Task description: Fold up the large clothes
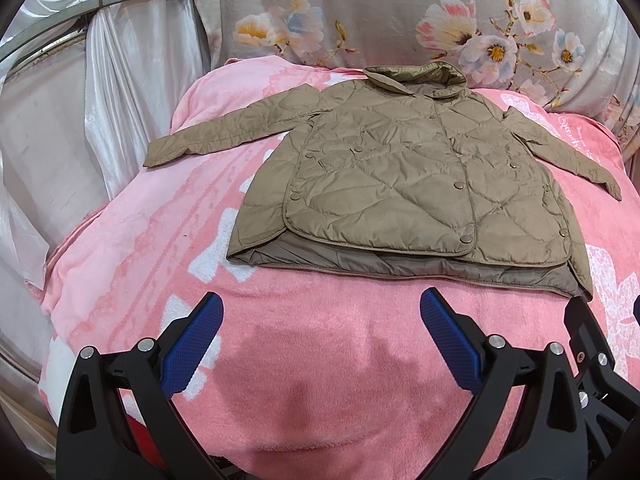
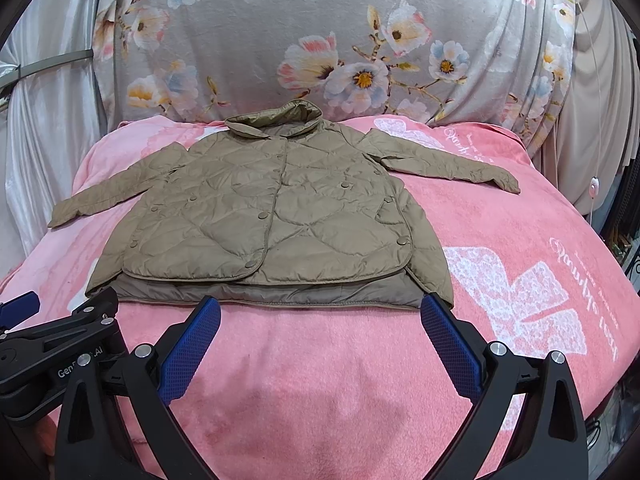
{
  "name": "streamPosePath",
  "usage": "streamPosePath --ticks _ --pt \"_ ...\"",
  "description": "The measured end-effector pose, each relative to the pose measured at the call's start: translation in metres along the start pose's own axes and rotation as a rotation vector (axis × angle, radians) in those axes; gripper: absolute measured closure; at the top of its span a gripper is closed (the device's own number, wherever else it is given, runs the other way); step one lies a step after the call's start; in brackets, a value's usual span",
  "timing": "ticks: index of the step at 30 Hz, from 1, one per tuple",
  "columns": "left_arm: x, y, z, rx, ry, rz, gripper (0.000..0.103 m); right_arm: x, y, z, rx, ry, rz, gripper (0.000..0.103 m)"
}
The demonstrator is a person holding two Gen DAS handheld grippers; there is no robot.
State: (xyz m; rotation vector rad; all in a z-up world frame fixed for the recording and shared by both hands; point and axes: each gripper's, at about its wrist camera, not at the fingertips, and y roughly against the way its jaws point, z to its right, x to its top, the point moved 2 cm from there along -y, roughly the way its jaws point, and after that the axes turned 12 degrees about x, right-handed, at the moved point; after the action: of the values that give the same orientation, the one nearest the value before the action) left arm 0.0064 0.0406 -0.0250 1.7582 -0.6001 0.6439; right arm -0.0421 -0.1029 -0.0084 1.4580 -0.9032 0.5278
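Note:
A tan quilted jacket [image 1: 404,184] [image 2: 272,220] lies flat, front up, on a pink blanket [image 1: 320,360] [image 2: 340,380], collar at the far end, both sleeves spread out to the sides. My left gripper [image 1: 322,320] hovers open just short of the jacket's near hem, blue pads [image 1: 192,344] wide apart and holding nothing. My right gripper [image 2: 320,320] is also open and holds nothing, level with the hem, its right fingertip close to the hem's right corner. In the right wrist view the left gripper's body [image 2: 60,340] shows at the lower left.
A grey floral cloth [image 1: 400,12] [image 2: 320,40] rises behind the blanket. White satin drapes [image 1: 100,100] hang on the left. The blanket drops away at its left and right edges. A white cord with a switch [image 2: 595,186] hangs at the right.

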Motion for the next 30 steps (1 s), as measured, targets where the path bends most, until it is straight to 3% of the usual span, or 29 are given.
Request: streamPosePath --ticks 20,23,30 --pt "0.009 -0.024 0.026 0.021 -0.046 -0.013 0.006 0.001 -0.031 0.02 -0.008 -0.028 -0.054 0.005" --pt "0.019 -0.033 0.034 0.052 -0.064 0.023 0.006 0.008 -0.046 0.037 -0.019 -0.063 -0.072 0.005" --pt "0.055 -0.069 0.051 0.007 -0.037 0.021 0.006 0.041 -0.091 0.108 -0.048 -0.17 -0.087 0.005"
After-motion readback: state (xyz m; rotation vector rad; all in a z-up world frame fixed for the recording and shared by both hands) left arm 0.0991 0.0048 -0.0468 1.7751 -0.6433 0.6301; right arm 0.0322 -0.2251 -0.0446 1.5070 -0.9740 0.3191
